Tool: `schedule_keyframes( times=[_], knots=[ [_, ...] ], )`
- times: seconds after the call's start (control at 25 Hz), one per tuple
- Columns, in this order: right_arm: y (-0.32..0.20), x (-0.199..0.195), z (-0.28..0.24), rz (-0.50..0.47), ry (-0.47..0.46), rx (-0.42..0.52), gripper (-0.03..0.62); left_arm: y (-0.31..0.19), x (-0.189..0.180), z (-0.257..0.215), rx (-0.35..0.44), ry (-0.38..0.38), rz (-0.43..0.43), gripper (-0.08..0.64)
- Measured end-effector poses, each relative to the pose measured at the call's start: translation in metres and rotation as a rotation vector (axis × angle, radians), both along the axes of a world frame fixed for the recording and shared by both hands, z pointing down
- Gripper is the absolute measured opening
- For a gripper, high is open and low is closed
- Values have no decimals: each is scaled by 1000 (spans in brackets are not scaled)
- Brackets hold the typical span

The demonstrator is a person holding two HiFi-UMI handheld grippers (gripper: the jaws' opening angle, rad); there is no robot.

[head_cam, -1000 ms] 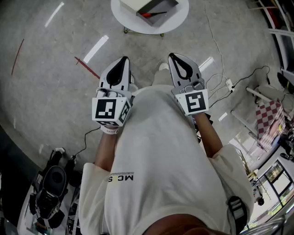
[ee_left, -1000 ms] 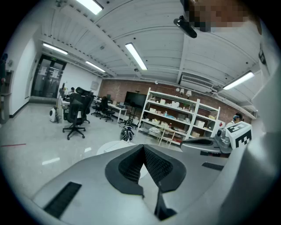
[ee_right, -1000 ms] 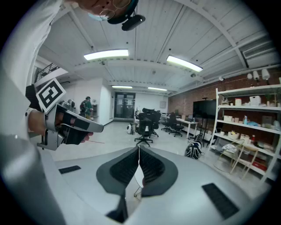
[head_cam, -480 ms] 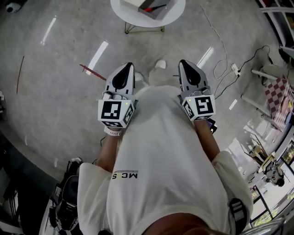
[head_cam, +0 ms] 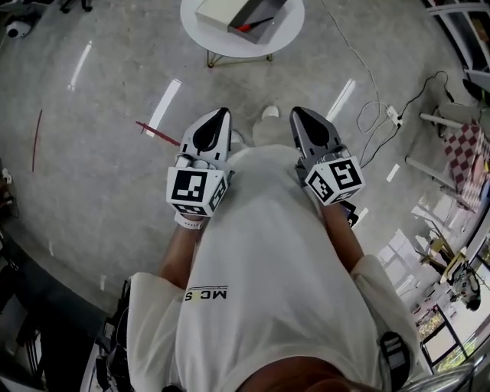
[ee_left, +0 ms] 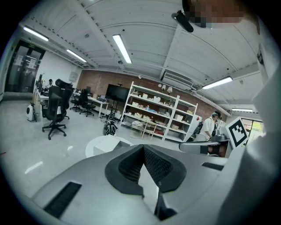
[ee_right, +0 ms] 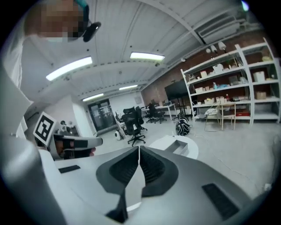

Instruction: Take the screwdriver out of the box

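Note:
A round white table stands far ahead at the top of the head view. On it is an open grey box with a red-handled screwdriver inside, beside a pale lid. My left gripper and right gripper are held side by side close to the person's chest, both shut and empty, well short of the table. The left gripper points over the table in its own view. In the right gripper view the right gripper points toward the box.
A red strip lies on the grey floor left of the grippers. White cables and a power strip run along the floor at right. Office chairs, shelving and a standing person are at the room's far side.
The floor marks have slid down the head view and more of the table shows at the top. Both grippers stay shut, close together in front of the chest.

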State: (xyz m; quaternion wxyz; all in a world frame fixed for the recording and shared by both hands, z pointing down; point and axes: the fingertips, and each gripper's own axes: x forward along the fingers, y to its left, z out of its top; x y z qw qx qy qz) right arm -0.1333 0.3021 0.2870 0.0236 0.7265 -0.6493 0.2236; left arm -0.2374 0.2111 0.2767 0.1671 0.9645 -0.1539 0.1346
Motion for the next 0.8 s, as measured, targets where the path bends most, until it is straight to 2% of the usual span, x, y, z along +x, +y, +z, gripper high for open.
schedule_keyframes(
  times=[0.08,0.24,0.56,0.8],
  knots=[
    [-5,4,-3,13,5,14,71,-3,7,2,-16,-7,13,3],
    [-22,17,2,-39,148,-14,71,-14,17,3,-30,-19,-2,3],
    [-77,92,23,-141,125,-50,71,-55,81,21,-45,-81,-71,3],
    [-124,174,26,-288,169,-53,72,-87,163,25,-62,-121,-133,3]
  ],
)
